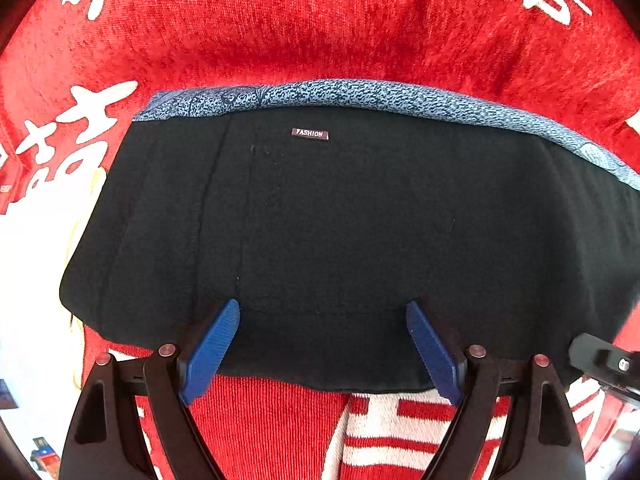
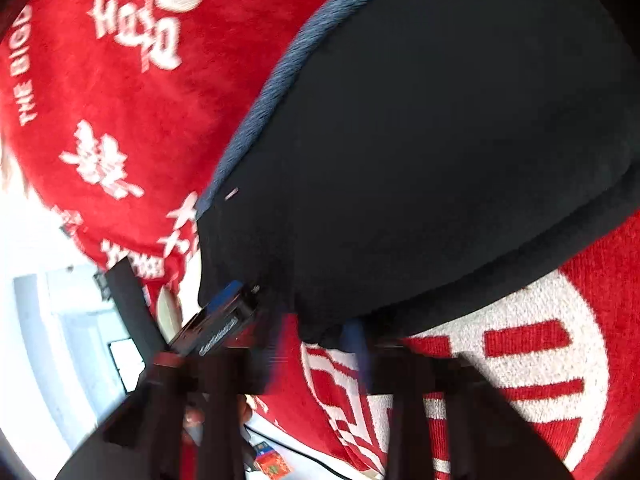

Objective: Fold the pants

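The black pants (image 1: 340, 220) lie folded flat on a red cloth, with a blue patterned band (image 1: 360, 94) along their far edge and a small "FASHION" label (image 1: 310, 134). My left gripper (image 1: 323, 306) stands open over the near edge of the pants, its blue pads (image 1: 212, 348) spread wide with nothing pinched between them. In the right wrist view the pants (image 2: 440, 140) fill the upper right. My right gripper (image 2: 320, 334) is blurred, and the near corner of the black fabric bunches between its fingers, which are shut on it.
A red cloth with white characters (image 1: 280, 32) covers the surface under the pants (image 2: 120, 100). Part of the right gripper (image 1: 604, 360) shows at the right edge of the left wrist view. The left gripper (image 2: 218, 320) shows beside the pants' corner. A bright floor lies beyond the cloth's left edge.
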### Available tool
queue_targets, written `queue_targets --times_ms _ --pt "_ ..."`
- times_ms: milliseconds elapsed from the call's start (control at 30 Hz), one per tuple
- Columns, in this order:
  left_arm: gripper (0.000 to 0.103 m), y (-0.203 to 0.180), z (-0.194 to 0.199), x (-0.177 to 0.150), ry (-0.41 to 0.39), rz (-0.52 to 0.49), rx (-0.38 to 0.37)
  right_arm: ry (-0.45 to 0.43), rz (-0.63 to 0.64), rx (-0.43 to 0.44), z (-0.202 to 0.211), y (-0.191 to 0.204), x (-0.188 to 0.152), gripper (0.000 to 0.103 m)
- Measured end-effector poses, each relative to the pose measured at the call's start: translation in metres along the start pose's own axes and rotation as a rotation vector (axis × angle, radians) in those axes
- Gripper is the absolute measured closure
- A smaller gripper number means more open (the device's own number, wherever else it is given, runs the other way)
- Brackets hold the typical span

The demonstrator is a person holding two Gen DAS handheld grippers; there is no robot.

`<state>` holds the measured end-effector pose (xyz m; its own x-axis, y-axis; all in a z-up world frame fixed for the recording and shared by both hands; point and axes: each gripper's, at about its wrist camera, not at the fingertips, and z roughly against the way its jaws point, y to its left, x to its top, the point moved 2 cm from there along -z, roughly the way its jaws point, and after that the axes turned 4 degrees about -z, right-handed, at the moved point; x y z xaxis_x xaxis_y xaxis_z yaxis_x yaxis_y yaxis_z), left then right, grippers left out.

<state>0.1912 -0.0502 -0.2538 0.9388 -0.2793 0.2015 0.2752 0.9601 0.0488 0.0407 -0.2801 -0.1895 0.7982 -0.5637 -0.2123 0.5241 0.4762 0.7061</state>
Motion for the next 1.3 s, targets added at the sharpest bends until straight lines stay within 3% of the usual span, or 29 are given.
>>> queue_targets --times_ms 167,300,367,533,700,800,867,900,1000,1300 --pt "0.017 -0.001 0.002 -0.009 0.007 -0.053 -0.001 -0.056 0.113 -0.071 0.021 0.016 -0.021 0.098" --pt "0.017 -0.010 -0.003 -0.015 -0.002 -0.106 0.046 -0.018 0.068 -0.116 0.010 -0.011 -0.026 0.098" --pt "0.017 -0.015 0.001 -0.015 0.003 -0.108 0.061 -0.001 0.069 -0.101 0.011 -0.012 -0.024 0.092" --pt "0.017 -0.032 0.023 -0.012 0.000 -0.084 0.009 -0.002 0.209 -0.214 0.049 -0.003 -0.023 0.091" --pt "0.017 -0.078 0.042 0.010 -0.064 -0.133 -0.070 -0.142 0.342 -0.336 0.091 0.012 0.013 0.091" --pt "0.017 -0.109 0.034 0.015 -0.054 -0.176 -0.085 -0.155 0.356 -0.408 0.088 0.004 0.040 0.091" --pt "0.016 -0.123 0.023 0.004 -0.014 -0.195 -0.058 -0.123 0.345 -0.502 0.080 -0.012 0.046 0.092" --pt "0.016 -0.122 0.020 0.001 -0.014 -0.185 -0.061 -0.107 0.331 -0.509 0.076 -0.015 0.046 0.092" --pt "0.016 -0.113 0.021 -0.006 -0.032 -0.159 -0.082 -0.116 0.274 -0.422 0.087 -0.033 0.038 0.092" --pt "0.016 -0.122 0.033 -0.008 -0.027 -0.177 -0.023 -0.113 0.237 -0.413 0.109 -0.048 0.011 0.091"
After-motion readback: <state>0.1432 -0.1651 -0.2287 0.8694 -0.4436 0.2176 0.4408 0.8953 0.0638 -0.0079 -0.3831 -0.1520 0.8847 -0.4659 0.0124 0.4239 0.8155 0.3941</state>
